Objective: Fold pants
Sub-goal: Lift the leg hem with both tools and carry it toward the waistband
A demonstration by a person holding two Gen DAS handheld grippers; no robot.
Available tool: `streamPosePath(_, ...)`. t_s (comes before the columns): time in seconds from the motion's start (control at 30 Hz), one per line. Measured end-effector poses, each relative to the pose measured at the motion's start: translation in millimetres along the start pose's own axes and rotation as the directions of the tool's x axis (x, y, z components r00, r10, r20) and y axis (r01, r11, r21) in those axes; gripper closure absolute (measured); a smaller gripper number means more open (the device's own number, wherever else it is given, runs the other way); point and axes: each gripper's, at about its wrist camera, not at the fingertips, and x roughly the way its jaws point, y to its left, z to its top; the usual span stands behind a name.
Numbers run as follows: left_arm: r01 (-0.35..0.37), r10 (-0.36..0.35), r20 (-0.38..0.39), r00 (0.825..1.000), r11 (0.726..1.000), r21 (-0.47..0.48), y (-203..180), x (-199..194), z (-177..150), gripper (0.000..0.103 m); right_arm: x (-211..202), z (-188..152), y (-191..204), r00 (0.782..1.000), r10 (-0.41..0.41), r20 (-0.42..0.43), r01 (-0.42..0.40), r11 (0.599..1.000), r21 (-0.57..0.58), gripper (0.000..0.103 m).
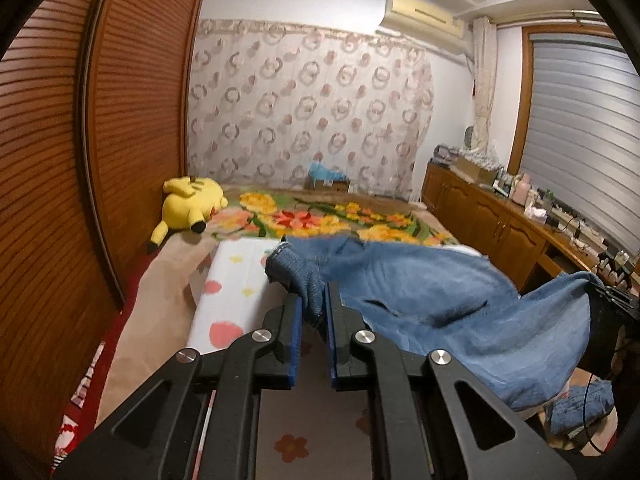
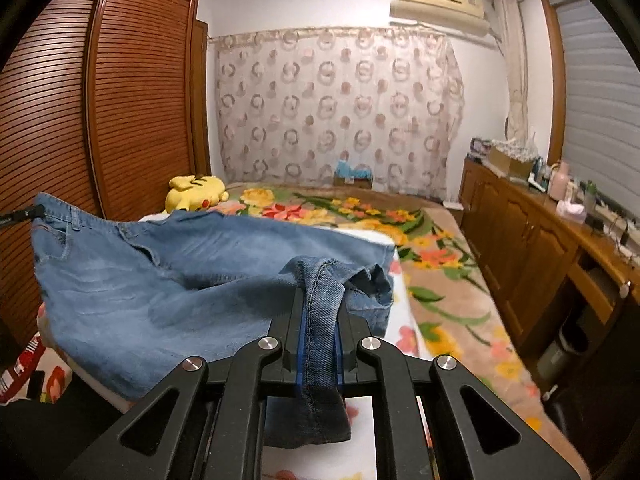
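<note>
Blue denim pants (image 1: 420, 292) hang stretched in the air over the bed between my two grippers. In the left wrist view, my left gripper (image 1: 313, 294) is shut on a bunched denim edge, and the cloth runs off to the right. It ends at my right gripper (image 1: 612, 300) by the frame's right edge. In the right wrist view, my right gripper (image 2: 320, 300) is shut on a thick seamed fold of the pants (image 2: 140, 272), whose end dangles below the pads. The waistband reaches my left gripper (image 2: 36, 212) at the far left.
Under the pants lie a white sheet with pink and yellow prints (image 1: 232, 280) and a floral blanket (image 1: 304, 216). A yellow plush toy (image 1: 192, 204) sits at the bed's far left. Louvred wardrobe doors (image 1: 132, 120) stand left and cluttered wooden cabinets (image 1: 492, 216) right.
</note>
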Motion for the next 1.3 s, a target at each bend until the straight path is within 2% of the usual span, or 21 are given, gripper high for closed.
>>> streamPosePath(0.17, 0.002, -0.003, 0.042, 0.999, 1.0, 0.016, -3, -16, 11, 0.092, -1, -2, 3, 1.0, -0.011, 0.028, 0.011, 1.0, -0.008, 0.093)
streamPosePath(0.3, -0.003, 0.003, 0.03, 1.0, 1.0, 0.017, -4, -12, 9, 0.092, 17, -4, 4, 1.0, -0.021, 0.005, 0.021, 0.999, -0.026, 0.093)
streamPosePath(0.5, -0.007, 0.008, -0.042, 0.999, 1.0, 0.018, -6, 18, -5, 0.092, 85, -33, 10, 0.993, 0.007, -0.121, -0.01, 1.0, -0.024, 0.093)
streamPosePath(0.6, -0.019, 0.022, -0.075, 0.997, 0.999, 0.03, -8, 32, -14, 0.092, 125, -56, 19, 0.979, 0.031, -0.201, -0.034, 0.999, -0.012, 0.093)
streamPosePath(0.73, -0.019, 0.022, -0.106, 0.994, 0.999, 0.034, -13, 43, -23, 0.092, 152, -76, 26, 0.963, 0.057, -0.264, -0.055, 0.998, 0.016, 0.093)
streamPosePath(0.77, -0.02, 0.024, -0.111, 0.994, 0.999, 0.038, -14, 46, -25, 0.092, 154, -78, 26, 0.962, 0.061, -0.267, -0.057, 0.998, 0.025, 0.093)
streamPosePath(0.93, -0.012, 0.018, -0.123, 0.992, 0.999, 0.05, -22, 50, -31, 0.092, 140, -81, 24, 0.967, 0.062, -0.246, -0.045, 0.996, 0.074, 0.067)
streamPosePath(1.03, -0.008, 0.015, -0.124, 0.992, 0.999, 0.053, -21, 51, -32, 0.092, 121, -90, 21, 0.969, 0.061, -0.238, -0.042, 0.996, 0.085, 0.06)
streamPosePath(1.3, -0.003, 0.01, -0.127, 0.992, 0.998, 0.056, -25, 52, -34, 0.092, 104, -115, 19, 0.953, 0.089, -0.288, -0.073, 0.995, 0.068, 0.055)
